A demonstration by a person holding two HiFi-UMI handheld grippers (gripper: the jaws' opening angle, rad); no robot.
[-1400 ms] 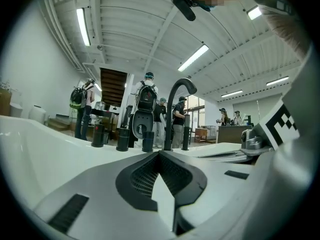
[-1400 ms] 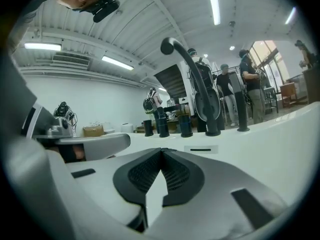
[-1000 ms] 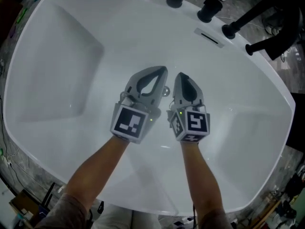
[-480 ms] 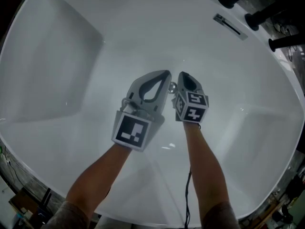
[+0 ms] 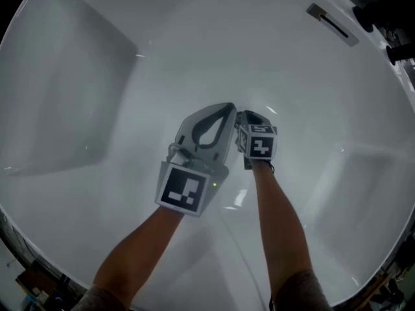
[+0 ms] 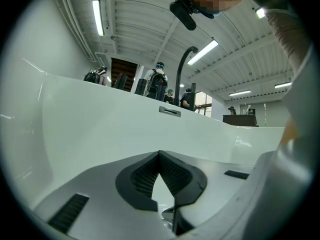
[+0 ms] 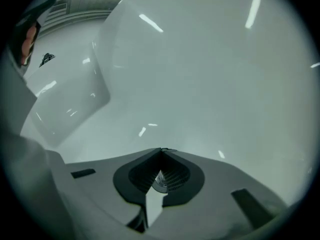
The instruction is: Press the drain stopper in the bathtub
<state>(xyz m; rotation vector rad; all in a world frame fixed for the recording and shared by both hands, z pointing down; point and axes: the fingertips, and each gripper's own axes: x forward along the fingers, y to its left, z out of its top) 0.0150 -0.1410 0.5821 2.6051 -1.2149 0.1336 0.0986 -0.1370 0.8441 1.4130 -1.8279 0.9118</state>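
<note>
Since the drain stopper (image 7: pixel 161 180) lies on the bathtub (image 5: pixel 97 76) floor, the right gripper (image 5: pixel 245 115) points down over it to press, jaws together and empty; the left gripper (image 5: pixel 228 109), also closed on nothing, hovers alongside.

Black arched faucet (image 6: pixel 180 74) far side. People with backpacks (image 6: pixel 157 84) beyond. Strip lights (image 6: pixel 98 16) on ribbed ceiling.

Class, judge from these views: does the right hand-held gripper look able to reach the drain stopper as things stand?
Probably yes: the right hand-held gripper, tips closed, has the drain stopper just beyond them, with only bare bathtub around it.
</note>
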